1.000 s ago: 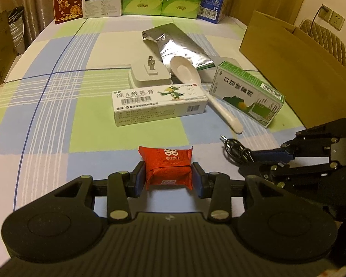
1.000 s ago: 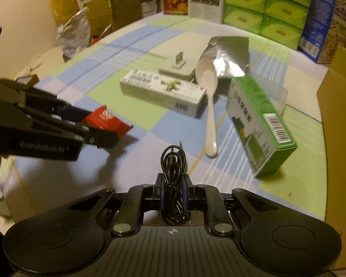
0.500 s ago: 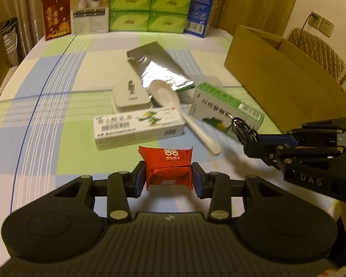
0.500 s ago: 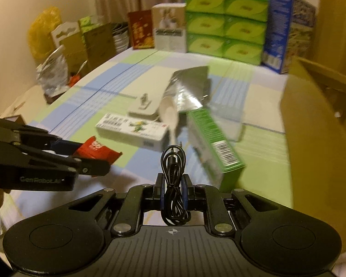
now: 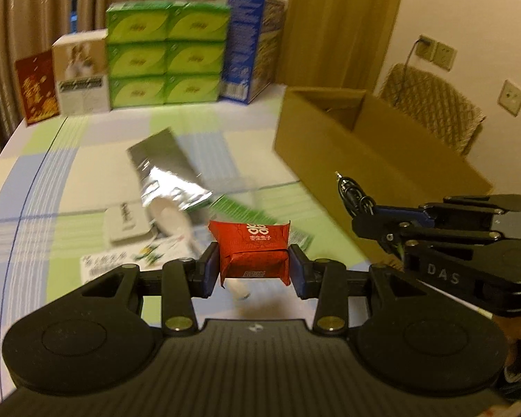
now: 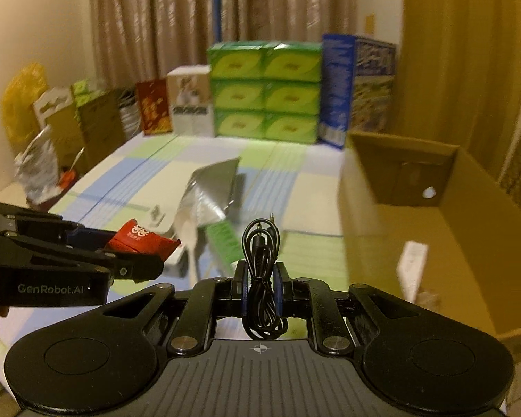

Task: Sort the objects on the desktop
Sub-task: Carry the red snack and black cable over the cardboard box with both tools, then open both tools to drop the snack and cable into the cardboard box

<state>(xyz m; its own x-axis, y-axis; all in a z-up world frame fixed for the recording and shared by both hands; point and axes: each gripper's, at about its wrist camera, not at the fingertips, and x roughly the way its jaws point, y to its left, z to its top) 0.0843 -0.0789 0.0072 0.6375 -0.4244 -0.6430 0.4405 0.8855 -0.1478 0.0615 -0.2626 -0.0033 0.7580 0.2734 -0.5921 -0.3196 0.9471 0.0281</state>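
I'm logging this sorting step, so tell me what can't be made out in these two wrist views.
- Cardboard box contents: left wrist view, near wall hides the inside; right wrist view shows only a white item, too blurred to identify.
- Green box: print motion-blurred in both views.
- White spoon: handle behind the red packet in the left gripper.

At the far end of the checked green, blue and white tablecloth (image 5: 87,160) I see a stack of six green cartons (image 5: 166,56), two wide and three high. A tall blue printed box (image 5: 244,47) stands just to its right, a white carton with a dog picture (image 5: 81,74) just to its left, then a dark red card with gold print (image 5: 37,87). Beige pleated curtains (image 6: 177,17) hang behind. Beyond the table's right side I make out a woven wicker chair back (image 5: 434,107) and two beige wall sockets (image 5: 437,52). Off the left edge sit a yellow plastic bag (image 6: 22,100) and brown cardboard cartons (image 6: 93,121).
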